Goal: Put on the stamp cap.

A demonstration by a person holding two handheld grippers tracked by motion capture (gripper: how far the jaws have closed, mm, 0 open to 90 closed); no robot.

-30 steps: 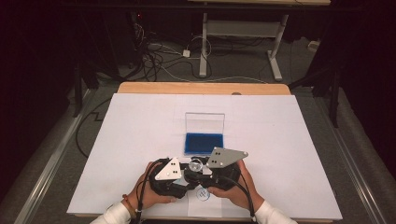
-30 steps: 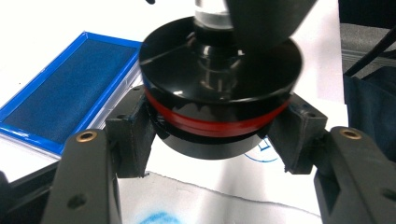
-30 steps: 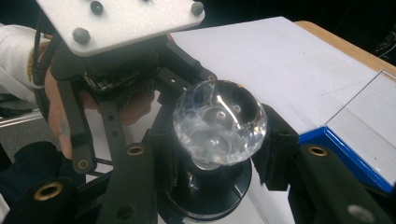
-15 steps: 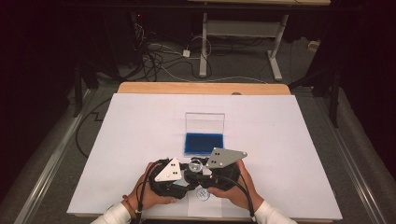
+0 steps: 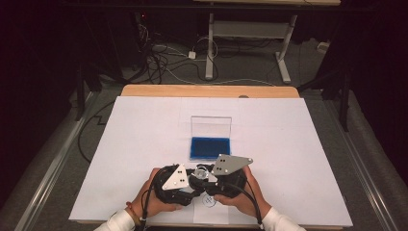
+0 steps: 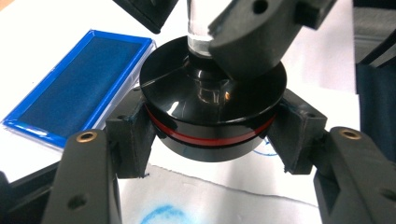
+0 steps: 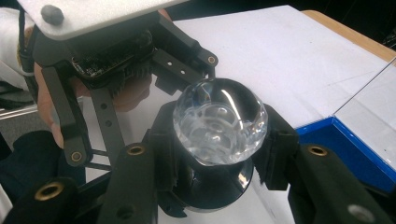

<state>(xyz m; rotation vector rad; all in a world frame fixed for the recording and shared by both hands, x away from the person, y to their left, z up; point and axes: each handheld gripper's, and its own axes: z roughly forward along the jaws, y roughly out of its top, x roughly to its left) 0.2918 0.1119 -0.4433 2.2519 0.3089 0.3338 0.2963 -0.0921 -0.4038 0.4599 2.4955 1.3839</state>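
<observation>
Since earlier frame: no visible shift. Stamp (image 6: 212, 112) upright; left claw (image 6: 212, 135) clamps black base, right claw (image 7: 217, 154) clamps neck under clear knob. Ink pad (image 5: 210, 147) at 12 o'clock, near.

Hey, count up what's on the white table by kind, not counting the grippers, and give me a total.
Stamps with a black base and clear knob: 1
Blue ink pads in an open clear case: 1
Paper sheets with blue stamp marks: 1
Total: 3
</observation>
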